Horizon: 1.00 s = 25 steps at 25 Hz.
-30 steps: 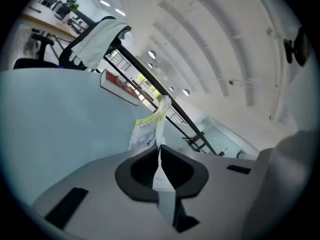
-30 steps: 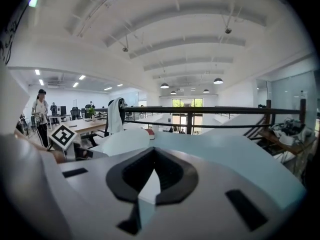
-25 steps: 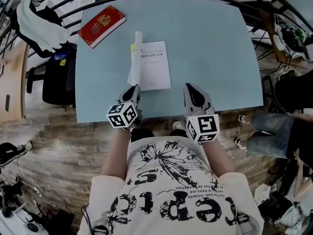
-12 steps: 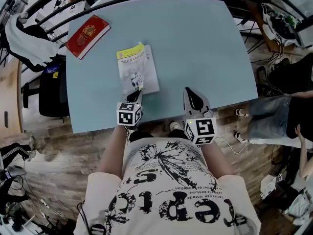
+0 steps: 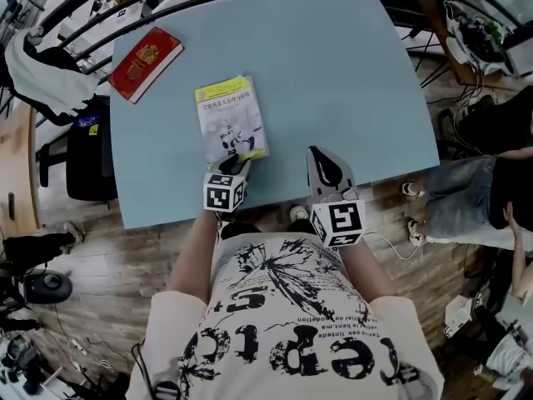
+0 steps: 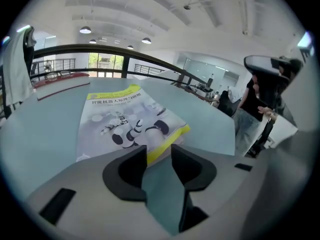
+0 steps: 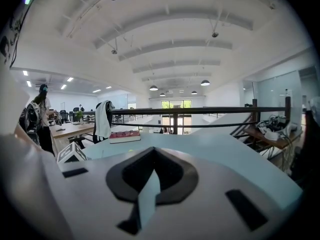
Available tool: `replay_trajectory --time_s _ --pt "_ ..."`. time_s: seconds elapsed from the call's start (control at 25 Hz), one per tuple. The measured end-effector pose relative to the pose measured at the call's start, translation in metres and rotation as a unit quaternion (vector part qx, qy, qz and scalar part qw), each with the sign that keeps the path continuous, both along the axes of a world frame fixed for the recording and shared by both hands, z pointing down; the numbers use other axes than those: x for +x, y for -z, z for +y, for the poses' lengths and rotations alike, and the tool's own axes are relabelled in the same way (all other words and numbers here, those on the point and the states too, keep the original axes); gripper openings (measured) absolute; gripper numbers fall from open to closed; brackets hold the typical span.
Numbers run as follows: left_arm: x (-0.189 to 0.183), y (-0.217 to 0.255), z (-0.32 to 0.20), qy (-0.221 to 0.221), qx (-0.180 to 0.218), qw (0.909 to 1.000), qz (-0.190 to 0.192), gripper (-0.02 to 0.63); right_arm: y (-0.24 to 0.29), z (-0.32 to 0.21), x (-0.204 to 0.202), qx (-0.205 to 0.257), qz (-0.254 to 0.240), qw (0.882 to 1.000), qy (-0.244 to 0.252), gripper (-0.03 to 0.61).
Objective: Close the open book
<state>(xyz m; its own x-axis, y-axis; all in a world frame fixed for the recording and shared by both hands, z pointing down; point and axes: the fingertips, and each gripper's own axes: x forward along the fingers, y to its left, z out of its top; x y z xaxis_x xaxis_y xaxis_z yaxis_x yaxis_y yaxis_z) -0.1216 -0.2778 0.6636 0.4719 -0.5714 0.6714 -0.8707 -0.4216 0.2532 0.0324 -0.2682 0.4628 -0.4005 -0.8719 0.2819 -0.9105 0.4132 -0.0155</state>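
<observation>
1 book (image 5: 231, 122) closed | left tool (image 6: 159, 152) jaws apart | right tool (image 7: 154, 156) pinched

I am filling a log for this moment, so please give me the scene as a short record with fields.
surface: light blue table
task book: white paperback book with yellow bands, closed, lying flat, cover up
left gripper: fingers apart, at the book's near corner
right gripper: fingers together, empty, beside the book and apart from it
other: red hardcover book, closed, at the table's far left corner
</observation>
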Motion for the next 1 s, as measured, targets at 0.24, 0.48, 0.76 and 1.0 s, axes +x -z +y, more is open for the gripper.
replay_trajectory --time_s 0.24,0.48,0.76,1.0 --pt "0.000 0.020 0.009 -0.024 0.010 0.9996 0.013 0.209 0.009 -0.005 -0.016 0.007 -0.005 1.000 0.013 0.011" --pt "-0.021 0.078 -0.002 0.026 0.096 0.9944 0.036 0.144 0.021 -0.011 -0.034 0.023 -0.007 0.999 0.034 0.011" --pt "-0.053 0.168 -0.013 0.063 0.223 0.9719 0.043 0.038 0.038 -0.013 -0.064 0.049 -0.002 0.996 0.076 0.011" --pt "-0.080 0.237 -0.005 0.090 0.301 0.9484 0.045 0.025 0.063 -0.014 -0.086 0.091 -0.004 0.991 0.101 0.011"
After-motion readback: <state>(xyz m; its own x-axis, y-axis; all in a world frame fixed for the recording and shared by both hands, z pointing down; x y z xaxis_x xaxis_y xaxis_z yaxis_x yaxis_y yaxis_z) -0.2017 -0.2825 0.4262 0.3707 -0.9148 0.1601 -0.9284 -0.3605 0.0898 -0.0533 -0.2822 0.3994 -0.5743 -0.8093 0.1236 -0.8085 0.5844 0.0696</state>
